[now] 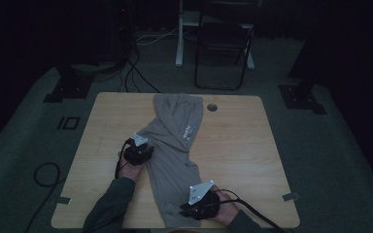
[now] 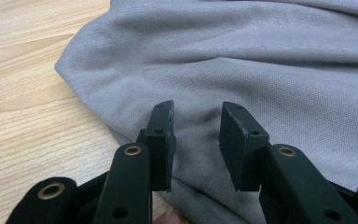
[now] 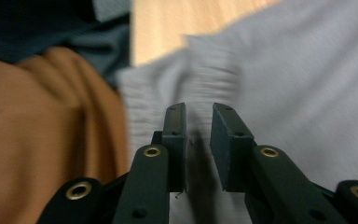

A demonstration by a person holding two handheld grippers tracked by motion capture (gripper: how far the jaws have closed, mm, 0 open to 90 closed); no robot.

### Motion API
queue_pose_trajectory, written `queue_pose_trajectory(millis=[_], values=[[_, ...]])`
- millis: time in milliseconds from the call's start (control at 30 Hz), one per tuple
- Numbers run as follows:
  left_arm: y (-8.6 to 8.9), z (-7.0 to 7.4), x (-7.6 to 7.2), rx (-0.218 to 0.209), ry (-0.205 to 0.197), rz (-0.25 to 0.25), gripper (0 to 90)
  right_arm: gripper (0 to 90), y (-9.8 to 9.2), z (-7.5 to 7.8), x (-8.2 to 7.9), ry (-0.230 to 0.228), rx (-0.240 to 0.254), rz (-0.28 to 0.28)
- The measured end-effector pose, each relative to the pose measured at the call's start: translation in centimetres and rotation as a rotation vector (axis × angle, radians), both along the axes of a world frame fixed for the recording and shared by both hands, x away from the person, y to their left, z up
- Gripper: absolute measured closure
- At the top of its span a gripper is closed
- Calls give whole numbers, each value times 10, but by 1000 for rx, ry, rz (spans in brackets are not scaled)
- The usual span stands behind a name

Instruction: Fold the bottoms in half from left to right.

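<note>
A pair of grey sweatpants [image 1: 175, 141] with a small blue print lies lengthwise down the middle of the wooden table [image 1: 243, 145]. My left gripper [image 1: 149, 152] rests at the pants' left edge, about halfway along. In the left gripper view its jaws stand apart over the grey cloth [image 2: 261, 70], and my left gripper [image 2: 196, 140] pinches nothing. My right gripper [image 1: 184, 211] is at the near end of the pants by the table's front edge. In the right gripper view, which is blurred, the ribbed cuff [image 3: 205, 79] lies just ahead of my right gripper [image 3: 198, 140], whose jaws show a gap.
A round cable hole [image 1: 211, 107] sits at the table's far edge beside the waistband. A dark folding chair [image 1: 223, 48] stands beyond the table, and cables [image 1: 46, 174] lie on the floor at left. The person's orange garment [image 3: 37, 140] is close to the cuff.
</note>
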State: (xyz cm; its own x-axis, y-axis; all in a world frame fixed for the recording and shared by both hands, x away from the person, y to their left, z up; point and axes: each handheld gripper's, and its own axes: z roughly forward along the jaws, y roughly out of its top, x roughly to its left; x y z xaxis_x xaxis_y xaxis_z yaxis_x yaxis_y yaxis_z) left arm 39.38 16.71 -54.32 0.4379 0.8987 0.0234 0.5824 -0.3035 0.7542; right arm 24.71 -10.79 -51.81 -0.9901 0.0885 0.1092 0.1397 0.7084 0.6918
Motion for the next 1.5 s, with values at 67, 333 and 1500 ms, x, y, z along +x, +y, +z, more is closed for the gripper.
queue_pose_trajectory(millis=[67, 333, 1500], values=[[0, 0, 0, 1, 1, 0, 654, 731, -2, 3, -1, -8, 20, 10], [0, 0, 0, -3, 1, 1, 646, 742, -7, -7, 44, -76, 37, -241], [-12, 13, -33, -4, -5, -69, 535, 785, -31, -12, 26, -38, 25, -220]])
